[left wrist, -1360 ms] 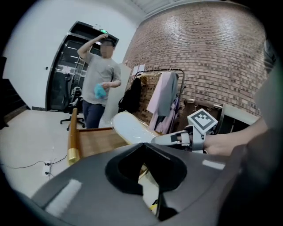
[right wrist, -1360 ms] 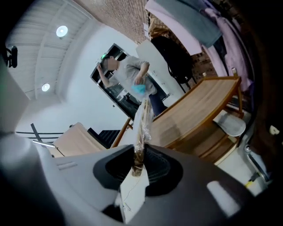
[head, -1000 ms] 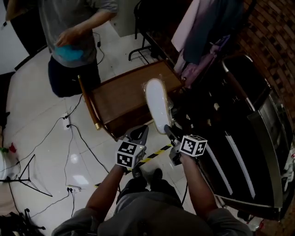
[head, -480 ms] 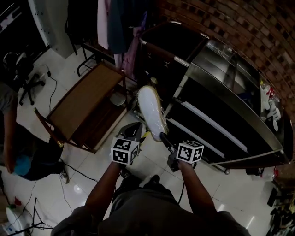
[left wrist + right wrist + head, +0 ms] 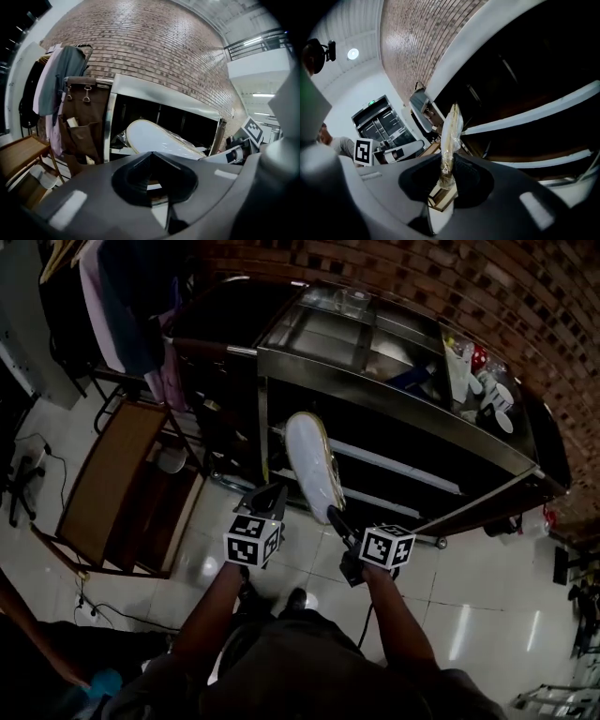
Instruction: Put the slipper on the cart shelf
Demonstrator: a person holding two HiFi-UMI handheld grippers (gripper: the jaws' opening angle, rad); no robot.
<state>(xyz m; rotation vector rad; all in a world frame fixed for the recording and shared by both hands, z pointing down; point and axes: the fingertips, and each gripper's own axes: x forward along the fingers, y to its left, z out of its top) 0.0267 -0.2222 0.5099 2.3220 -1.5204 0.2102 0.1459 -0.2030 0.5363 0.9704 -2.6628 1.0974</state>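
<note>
A white slipper (image 5: 311,465), wrapped in clear plastic, sticks up and away from me in the head view, sole side showing. My right gripper (image 5: 332,516) is shut on its near end. In the right gripper view the slipper (image 5: 450,136) is edge-on between the jaws, in front of the cart's dark lower shelves (image 5: 534,110). My left gripper (image 5: 266,497) hangs beside it on the left, shut and holding nothing. From the left gripper view the slipper (image 5: 154,138) lies across the cart's open front (image 5: 164,93). The steel cart (image 5: 375,399) stands just beyond both grippers.
A wooden table (image 5: 103,484) stands on the tiled floor to the left. Clothes (image 5: 122,306) hang beside it, and a brown pocketed bag (image 5: 86,117) hangs on the cart's left end. Bottles and small items (image 5: 478,381) crowd the cart's top right. Behind everything is a brick wall (image 5: 422,277).
The view has swung from the wooden table round to the cart, which now fills the space ahead. The slipper stays in the right gripper, and both grippers keep their spacing.
</note>
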